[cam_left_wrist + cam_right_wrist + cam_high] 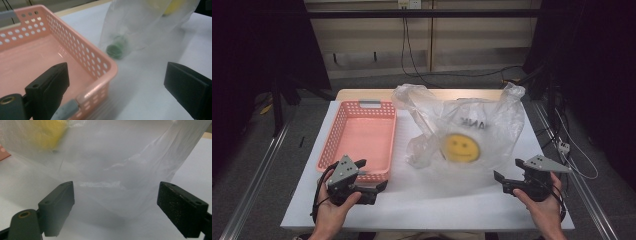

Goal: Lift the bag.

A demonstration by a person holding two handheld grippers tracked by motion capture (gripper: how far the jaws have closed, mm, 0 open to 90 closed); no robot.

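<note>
Lay just right of the pink basket [357, 137]: the clear plastic bag [467, 135], smiley up, a green-capped item [115, 48] inside. Hovered before it, jaws spread and empty: left gripper [371, 176], right gripper [507, 176]. Best pinched at a loose edge, never the contents.

A salmon-pink perforated basket [362, 134] lies on the white worktop [452, 205]. The clear plastic bag [472, 132] bears a yellow smiley face [461, 148] and holds a dark green round thing [115, 48]. Both tongs are black.

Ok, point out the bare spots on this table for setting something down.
Free: the front strip between the left gripper and right gripper, below the bag; also inside the basket. Crowded: the narrow gap between basket and bag.
</note>
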